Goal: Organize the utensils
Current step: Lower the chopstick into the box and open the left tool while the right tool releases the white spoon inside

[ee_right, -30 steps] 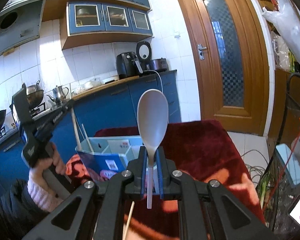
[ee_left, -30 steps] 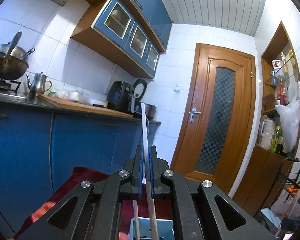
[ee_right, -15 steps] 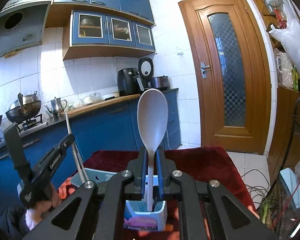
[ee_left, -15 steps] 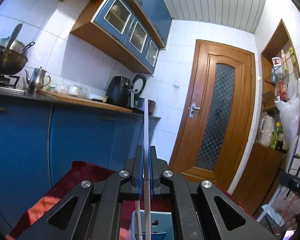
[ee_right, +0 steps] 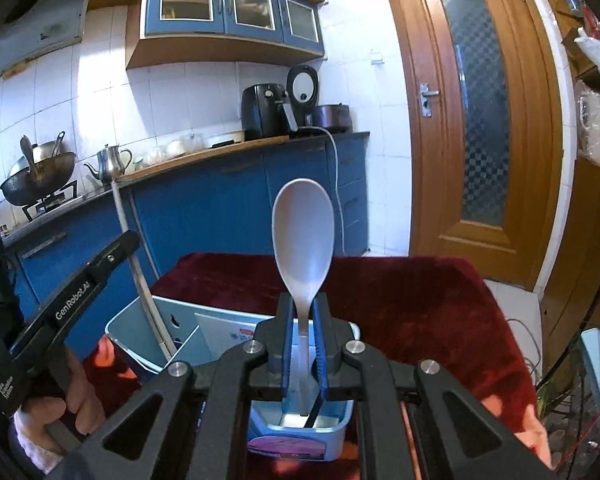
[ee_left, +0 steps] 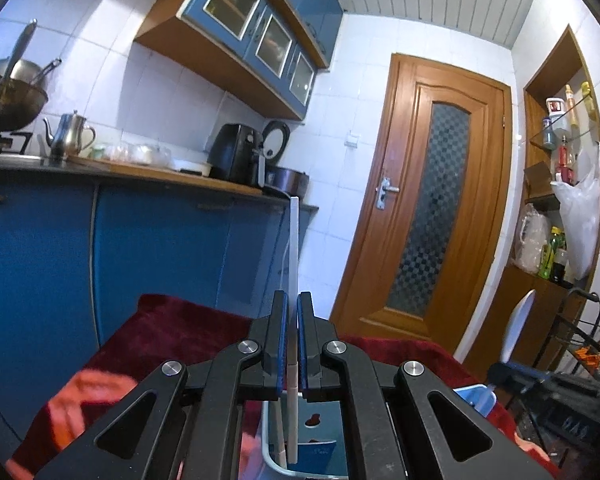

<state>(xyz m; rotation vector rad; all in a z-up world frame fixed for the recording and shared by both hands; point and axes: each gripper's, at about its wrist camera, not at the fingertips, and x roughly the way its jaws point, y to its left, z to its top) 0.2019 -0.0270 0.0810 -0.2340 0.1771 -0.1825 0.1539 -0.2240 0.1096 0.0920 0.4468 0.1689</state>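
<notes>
The left tool (ee_left: 292, 344) is closed on a white chopstick (ee_left: 293, 264), held upright. The chopstick's lower end reaches into the light-blue utensil holder (ee_right: 140, 320) below the tool; a second thin stick stands beside it in the same compartment.

The right tool (ee_right: 303, 332) has a grey plastic spoon (ee_right: 303, 236) between its blue pads, bowl up and handle down. Its jaws are opening at a narrow gap; whether the pads press the handle cannot be told. The handle's lower end stands inside the near compartment of the utensil holder.

The utensil holder sits on the near left part of the tabletop (ee_right: 420, 300), which is covered by a dark red cloth. In the right wrist view, a person's hand (ee_right: 74, 396) grips the left tool at the left edge.
</notes>
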